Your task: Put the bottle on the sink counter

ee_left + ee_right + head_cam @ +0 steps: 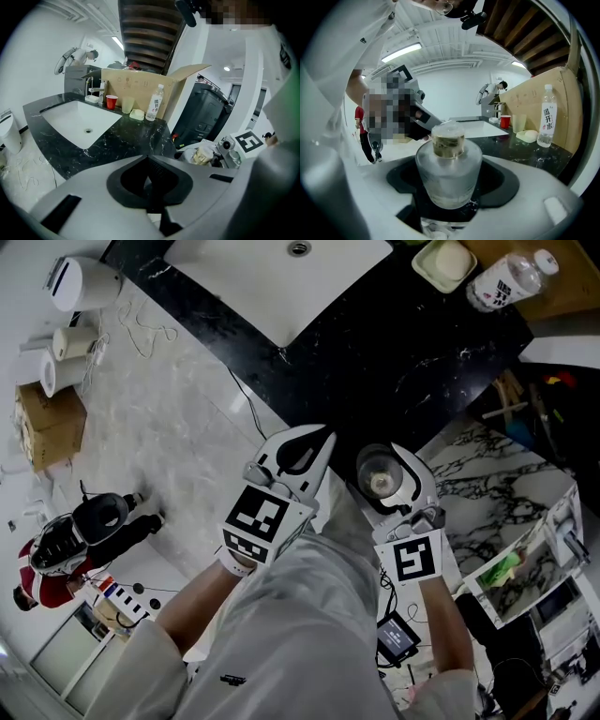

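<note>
Bottle (449, 161): small, squat, frosted glass, gold cap. It sits upright between the jaws of my right tool (386, 474), which are clamped on its body, and is held in the air, short of the desk (394, 352).

Handling, my guess: heavy for its size, rigid, breakable. Frosted sides should give fair friction, but round glass can twist in 2 flat jaws. The hold on the wide body below the shoulder looks right. The cap is too narrow to take hold of.

Left tool (298, 457): jaws together, nothing in them, held beside the right one.

Desk: black marble, white veins, glossy, hard. A rough set-down risks a chip. A white basin (272, 282) is sunk in it, with bare stone between the basin and me.

At the far end: 1 water bottle (506, 279), 1 soap dish (444, 262), 1 red cup (111, 101), all in front of a cardboard box (140, 86).

Floor (169, 418): pale marble.
</note>
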`<state>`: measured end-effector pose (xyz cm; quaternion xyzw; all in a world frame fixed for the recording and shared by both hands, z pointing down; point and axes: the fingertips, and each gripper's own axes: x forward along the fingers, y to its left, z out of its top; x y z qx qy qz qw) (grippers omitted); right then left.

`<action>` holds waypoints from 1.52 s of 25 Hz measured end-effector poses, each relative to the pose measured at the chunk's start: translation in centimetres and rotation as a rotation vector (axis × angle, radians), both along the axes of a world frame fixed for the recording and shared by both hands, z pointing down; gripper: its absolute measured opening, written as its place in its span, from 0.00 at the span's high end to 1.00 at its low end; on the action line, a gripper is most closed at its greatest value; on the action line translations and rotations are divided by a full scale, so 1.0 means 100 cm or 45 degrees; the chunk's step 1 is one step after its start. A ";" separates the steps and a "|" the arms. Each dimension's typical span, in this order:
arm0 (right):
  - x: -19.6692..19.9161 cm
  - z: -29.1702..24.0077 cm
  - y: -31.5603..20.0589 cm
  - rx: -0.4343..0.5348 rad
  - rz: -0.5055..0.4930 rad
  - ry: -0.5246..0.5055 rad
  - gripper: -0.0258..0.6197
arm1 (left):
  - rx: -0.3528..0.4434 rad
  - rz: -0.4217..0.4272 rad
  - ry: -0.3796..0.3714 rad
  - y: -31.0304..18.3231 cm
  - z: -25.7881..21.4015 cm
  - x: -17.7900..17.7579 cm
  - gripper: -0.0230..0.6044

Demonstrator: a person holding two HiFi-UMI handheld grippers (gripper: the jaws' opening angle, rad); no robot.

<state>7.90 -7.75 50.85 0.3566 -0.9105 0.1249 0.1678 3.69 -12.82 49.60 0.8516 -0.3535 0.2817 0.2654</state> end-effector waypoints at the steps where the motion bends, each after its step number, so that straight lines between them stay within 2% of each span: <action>1: -0.001 0.003 0.001 0.001 -0.012 0.003 0.43 | -0.001 -0.001 0.001 0.000 0.001 -0.001 0.95; 7: -0.012 0.018 0.005 0.001 -0.072 0.025 0.43 | -0.041 0.004 -0.018 0.005 0.010 -0.007 0.95; 19: -0.022 0.029 0.013 0.028 -0.115 0.022 0.43 | -0.050 0.015 -0.016 0.014 0.018 -0.009 0.95; 29: -0.024 0.027 0.014 0.005 -0.106 0.009 0.41 | -0.051 0.021 -0.021 0.014 0.017 -0.011 0.95; 33: -0.024 0.020 0.013 0.024 -0.054 -0.008 0.39 | -0.043 0.018 -0.011 0.013 0.014 -0.010 0.95; 38: -0.020 0.009 0.012 0.065 -0.072 0.030 0.38 | -0.037 0.019 -0.008 0.014 0.012 -0.008 0.95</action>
